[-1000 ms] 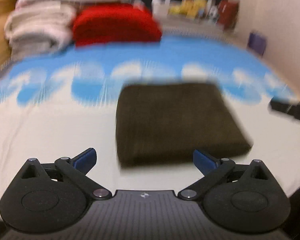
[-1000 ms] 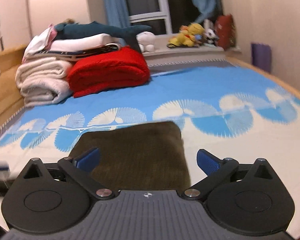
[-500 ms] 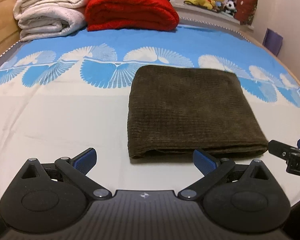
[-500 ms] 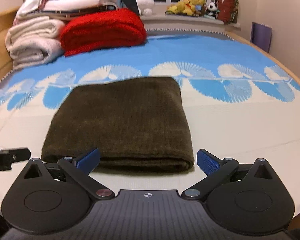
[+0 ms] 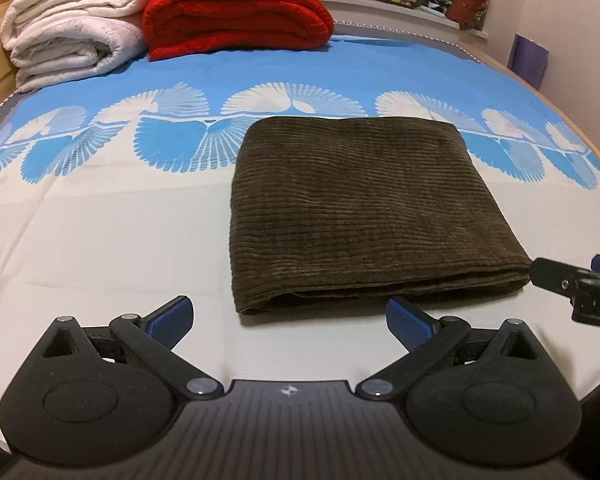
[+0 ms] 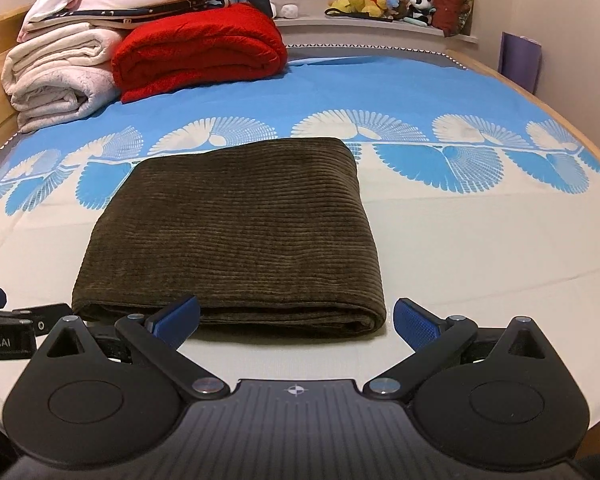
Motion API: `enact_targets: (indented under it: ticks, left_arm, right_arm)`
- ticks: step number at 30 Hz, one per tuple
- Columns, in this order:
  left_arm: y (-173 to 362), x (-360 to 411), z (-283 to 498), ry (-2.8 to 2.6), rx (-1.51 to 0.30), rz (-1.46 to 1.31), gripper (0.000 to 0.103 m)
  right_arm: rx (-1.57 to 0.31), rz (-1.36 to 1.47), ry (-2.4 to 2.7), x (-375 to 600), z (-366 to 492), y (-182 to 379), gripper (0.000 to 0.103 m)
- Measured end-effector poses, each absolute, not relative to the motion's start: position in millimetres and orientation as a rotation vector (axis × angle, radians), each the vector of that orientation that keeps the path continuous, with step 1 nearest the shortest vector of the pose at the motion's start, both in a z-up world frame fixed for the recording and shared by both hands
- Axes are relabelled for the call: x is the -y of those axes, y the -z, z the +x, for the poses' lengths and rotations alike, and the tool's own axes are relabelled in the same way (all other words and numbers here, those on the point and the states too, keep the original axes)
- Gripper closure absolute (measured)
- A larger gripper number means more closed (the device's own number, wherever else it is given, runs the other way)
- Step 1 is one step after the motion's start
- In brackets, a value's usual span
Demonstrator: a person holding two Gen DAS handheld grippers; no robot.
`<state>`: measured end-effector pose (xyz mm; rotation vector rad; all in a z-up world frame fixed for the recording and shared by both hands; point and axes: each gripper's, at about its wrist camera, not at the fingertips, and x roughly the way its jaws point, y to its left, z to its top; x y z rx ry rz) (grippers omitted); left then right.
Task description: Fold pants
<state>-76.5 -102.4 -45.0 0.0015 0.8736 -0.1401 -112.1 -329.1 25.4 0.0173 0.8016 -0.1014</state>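
From the left wrist view: the left gripper [image 5: 287,316] has dropped in low and steadied, the blur of a second ago gone. Its blue fingertips [image 5: 171,314] stand wide apart and hold nothing, hanging just short of the near edge of the pants [image 5: 364,204]. Those lie as a neat brown corduroy rectangle on the bed sheet [image 5: 100,240], layered edges facing us. The right gripper [image 5: 580,288] pokes in at the far right, just beside the bundle's near right corner.

Over to the right wrist view: the right gripper [image 6: 296,318] has closed in too, and the pants [image 6: 236,224] loom larger than a moment back. Jaws spread wide, nothing between them; its left fingertip [image 6: 178,316] overlaps the near hem, though contact I can't judge. Red blanket [image 6: 200,50] and white bedding [image 6: 56,76] sit well behind.

Looks like the fold is essentially finished; at most one last halving or a tidy-up.
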Motion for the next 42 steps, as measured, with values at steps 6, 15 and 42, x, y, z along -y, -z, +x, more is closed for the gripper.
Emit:
enact_targets:
  ticks: [6,15,42]
  left_arm:
    - [46.9,101.1,-77.3,0.153,-0.88,0.005,0.0]
    - [47.8,100.1,-77.7,0.154,-0.884,0.002,0.0]
    - [50.6,100.2,-79.5,0.17,-0.88,0.017,0.0]
  right_arm:
    - [-0.806,0.028,0.105,330.1,-111.2,-24.8,0.001]
    - [-0.811,0.021,0.101,329.0,-110.9,-25.0,0.001]
    - [-0.816,0.02,0.102,326.4,-111.5,-23.7,0.001]
